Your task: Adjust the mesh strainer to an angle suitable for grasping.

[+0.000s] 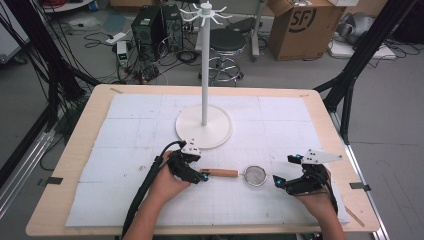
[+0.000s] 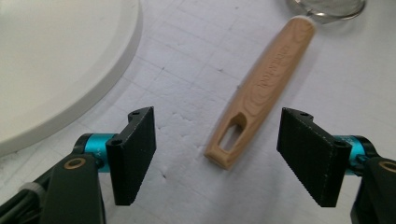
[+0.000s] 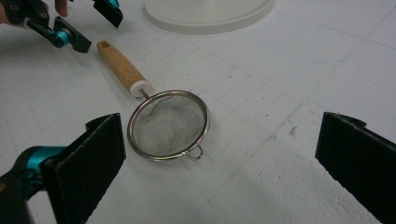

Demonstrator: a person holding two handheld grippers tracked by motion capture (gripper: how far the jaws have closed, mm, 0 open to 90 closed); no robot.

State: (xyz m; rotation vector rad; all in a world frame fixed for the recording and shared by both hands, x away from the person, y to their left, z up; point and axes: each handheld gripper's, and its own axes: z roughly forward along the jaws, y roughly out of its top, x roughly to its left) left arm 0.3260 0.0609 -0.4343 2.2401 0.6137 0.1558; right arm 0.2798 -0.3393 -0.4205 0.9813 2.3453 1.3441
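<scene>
A small strainer lies flat on the white mat, its wooden handle pointing left and its metal mesh bowl to the right. My left gripper is open at the handle's free end. In the left gripper view the slotted end of the handle lies between the jaws of the left gripper, with a gap on each side. My right gripper stands open just right of the bowl. The right gripper view has the bowl ahead of the right gripper, with the left gripper beyond.
A white hook stand with a tall pole stands on the mat behind the strainer; its round base lies close to the left gripper. The wooden table edge frames the mat. A stool, boxes and cables sit on the floor beyond.
</scene>
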